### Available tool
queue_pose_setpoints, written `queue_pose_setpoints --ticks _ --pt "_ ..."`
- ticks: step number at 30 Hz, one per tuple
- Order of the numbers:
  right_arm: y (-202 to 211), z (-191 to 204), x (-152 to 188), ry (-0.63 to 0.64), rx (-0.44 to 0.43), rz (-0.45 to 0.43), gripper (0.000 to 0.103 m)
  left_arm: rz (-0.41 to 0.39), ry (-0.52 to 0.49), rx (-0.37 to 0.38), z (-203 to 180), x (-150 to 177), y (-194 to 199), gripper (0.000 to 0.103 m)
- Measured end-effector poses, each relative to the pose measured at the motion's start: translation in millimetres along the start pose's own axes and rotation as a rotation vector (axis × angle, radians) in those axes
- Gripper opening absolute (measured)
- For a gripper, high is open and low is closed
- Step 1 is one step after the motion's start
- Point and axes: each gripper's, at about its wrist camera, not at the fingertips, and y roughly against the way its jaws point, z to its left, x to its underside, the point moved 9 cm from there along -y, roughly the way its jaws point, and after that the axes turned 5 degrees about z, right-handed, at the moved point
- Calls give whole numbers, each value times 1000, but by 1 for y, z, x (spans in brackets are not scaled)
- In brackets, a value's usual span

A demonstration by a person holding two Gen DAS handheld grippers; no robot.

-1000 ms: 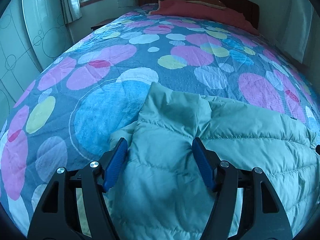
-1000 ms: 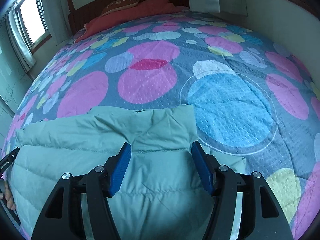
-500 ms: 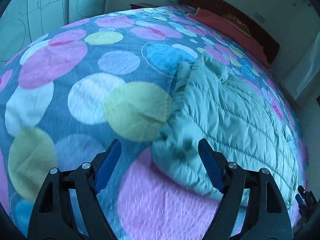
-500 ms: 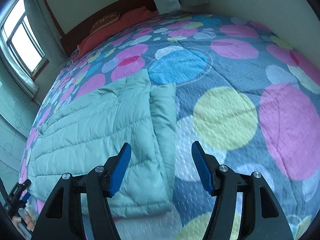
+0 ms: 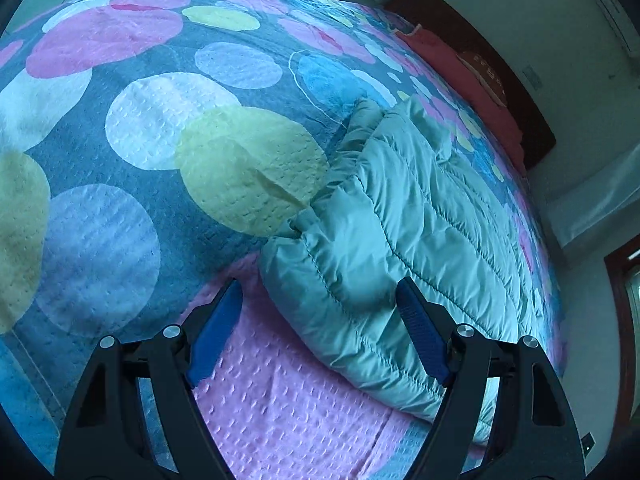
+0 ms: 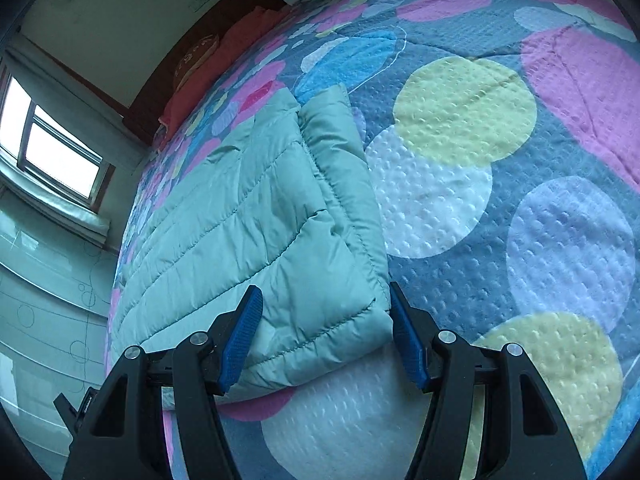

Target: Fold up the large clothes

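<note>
Your left tongs [image 5: 320,336] sit at the bottom of the left wrist frame, released after a slight closing, straddling the near corner of the pale green quilted jacket [image 5: 404,240] without pressing it. Your right tongs [image 6: 326,334] at the bottom of the right wrist frame stand apart too, jaws either side of the jacket's other near corner, not clenched on it. The jacket lies folded on the dotted bedspread [image 6: 500,200], running toward the red pillow [image 5: 464,76] and headboard [image 5: 516,92] at upper right.

Black gripper [image 5: 320,294] frames — blue ribbed pads [image 5: 420,334], silver screws [image 5: 173,331]
</note>
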Motion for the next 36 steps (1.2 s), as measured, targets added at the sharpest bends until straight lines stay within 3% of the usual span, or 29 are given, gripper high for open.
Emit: queue_pose_setpoints --ticks 2,5,8,11,23,36 --pt "-2 -1 -1 -9 11 -13 52 -10 -21 -41 0 -3 -1 61" --pt "-3 -1 -3 -22 7 -21 37 0 -42 3 -7 -5 -4 31" --pt "-2 2 -5 -1 2 -30 24 -4 -59 3 -11 -6 -2 19" --pt "1 5 -4 16 2 -41 19 -22 -92 -4 -16 -5 3 13" --pt "13 4 2 39 3 -48 16 -41 -129 -6 -14 7 27 9" --pt "43 -11 32 50 -5 -28 16 -22 -134 3 16 47 72 9"
